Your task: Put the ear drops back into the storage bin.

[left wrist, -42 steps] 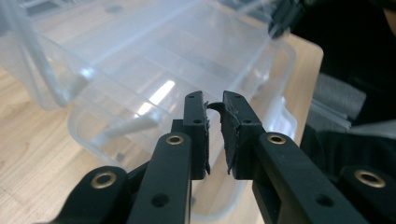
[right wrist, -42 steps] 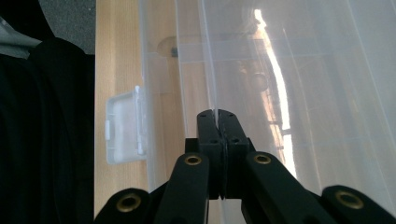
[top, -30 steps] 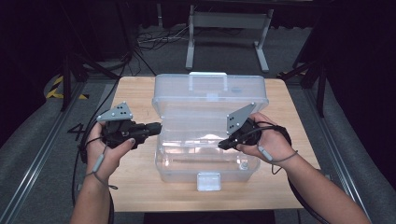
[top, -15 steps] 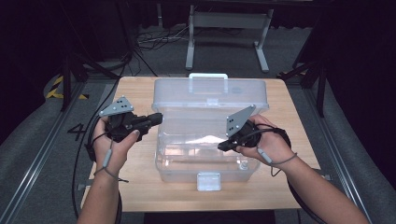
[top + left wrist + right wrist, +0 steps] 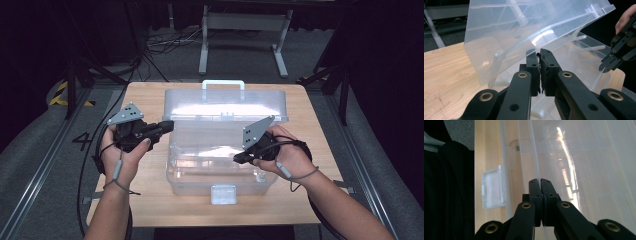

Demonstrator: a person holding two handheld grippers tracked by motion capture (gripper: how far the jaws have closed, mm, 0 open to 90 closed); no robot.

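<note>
The left gripper [image 5: 167,125] has come up a little from where it was a second ago and now sits at the left end of the lid [image 5: 225,106]. Over the last half second it has not stirred. The right gripper [image 5: 237,159] has kept its place over the right half of the box [image 5: 190,186]. The lid itself stands as it did, swung up and tilted back on its far hinge.

Both grippers have their jaws pressed together. In the left gripper view the tips meet right at the lid's edge, and I can't tell whether they pinch it or just rest against it. In the right gripper view a thin clear edge runs straight into the closed tips, and again I can't tell if it is caught.

To my eye the opening is as good as done: the left hand looks set to steady the raised lid while the right holds the box down.

The box sits mid-table [image 5: 150,205], its front toward the person.

Count: one box, one lid, one handle [image 5: 223,82] on the lid, one latch [image 5: 223,194] at the front, two grippers, one table.
</note>
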